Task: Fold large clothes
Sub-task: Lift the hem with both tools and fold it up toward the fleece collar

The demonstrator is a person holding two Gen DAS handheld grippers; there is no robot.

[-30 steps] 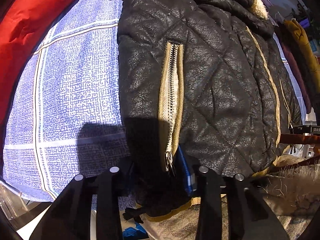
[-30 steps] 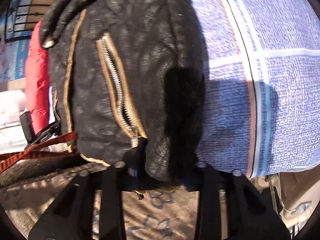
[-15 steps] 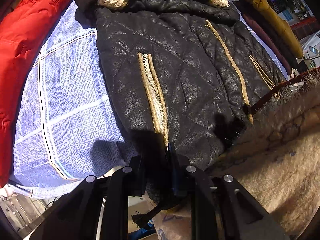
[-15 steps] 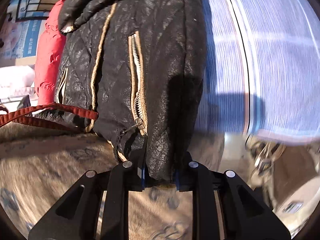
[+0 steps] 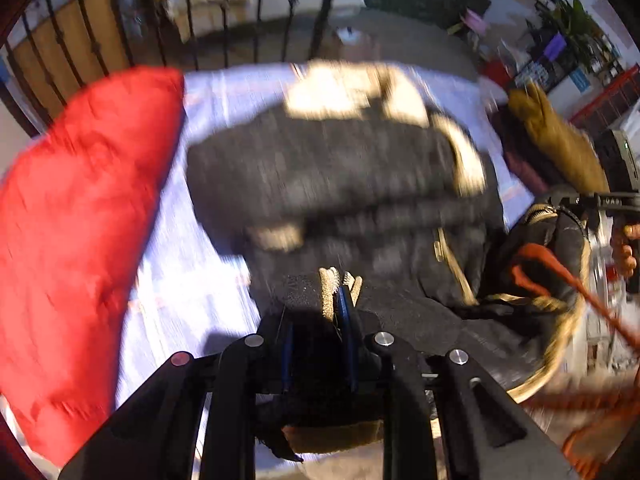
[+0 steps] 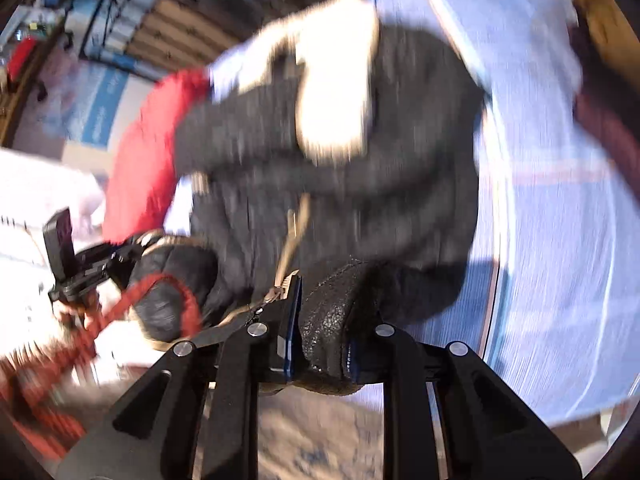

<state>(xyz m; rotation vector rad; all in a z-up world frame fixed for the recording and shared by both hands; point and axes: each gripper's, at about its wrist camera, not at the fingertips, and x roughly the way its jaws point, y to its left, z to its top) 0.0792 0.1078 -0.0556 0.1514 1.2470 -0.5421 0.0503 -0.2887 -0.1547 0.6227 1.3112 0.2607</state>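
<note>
Now both claws pinch the bottom edge of the black jacket (image 5: 340, 184). At the bottom middle of each frame, the left claw (image 5: 318, 344) and the right claw (image 6: 320, 340) each squeeze a fold of it. It fills the middle, over the blue cloth (image 5: 192, 280), beside a red coat (image 5: 76, 216).

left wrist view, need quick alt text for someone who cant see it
The left gripper is shut on the hem of a black quilted jacket, which lies on a blue-and-white cloth. A red puffy garment lies at the left, and the right gripper holds the hem's other corner at the right edge. The picture is motion-blurred.
</note>
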